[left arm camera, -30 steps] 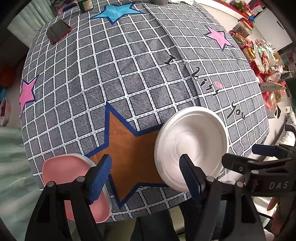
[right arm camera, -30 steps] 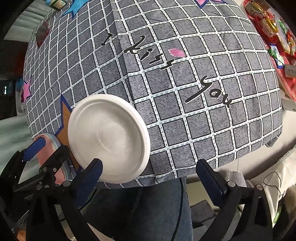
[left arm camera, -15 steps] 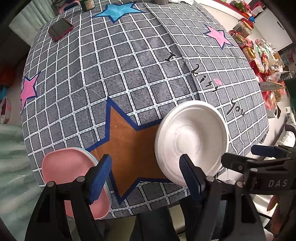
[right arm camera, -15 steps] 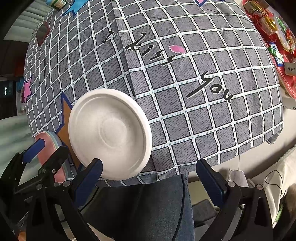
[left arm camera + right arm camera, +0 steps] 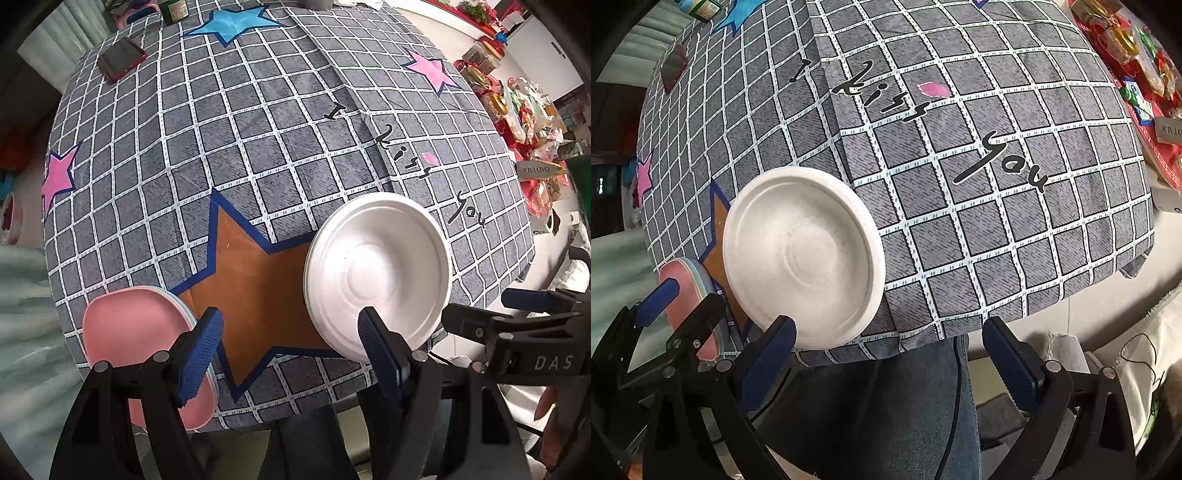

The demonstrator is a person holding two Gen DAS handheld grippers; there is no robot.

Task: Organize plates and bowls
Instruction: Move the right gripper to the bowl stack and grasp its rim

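Observation:
A white round plate point(image 5: 376, 273) lies on the checked tablecloth near the table's front edge; it also shows in the right wrist view point(image 5: 803, 254). A stack of plates with a pink one on top point(image 5: 136, 339) sits at the front left corner, also seen in the right wrist view point(image 5: 689, 295). My left gripper point(image 5: 291, 354) is open and empty, held above the front edge between the two. My right gripper point(image 5: 890, 358) is open and empty, just right of the white plate; it also shows in the left wrist view point(image 5: 524, 306).
The tablecloth point(image 5: 258, 129) has an orange star point(image 5: 258, 291) at the front. A red phone point(image 5: 122, 62) lies at the far left. A bottle point(image 5: 175, 9) stands at the far edge. Red packaged goods point(image 5: 517, 99) crowd the right side. Jeans-clad legs point(image 5: 905, 406) are below the table edge.
Both grippers have drawn back and risen slightly, so more of the table's front edge shows. The plates have not moved and both grippers stay open.

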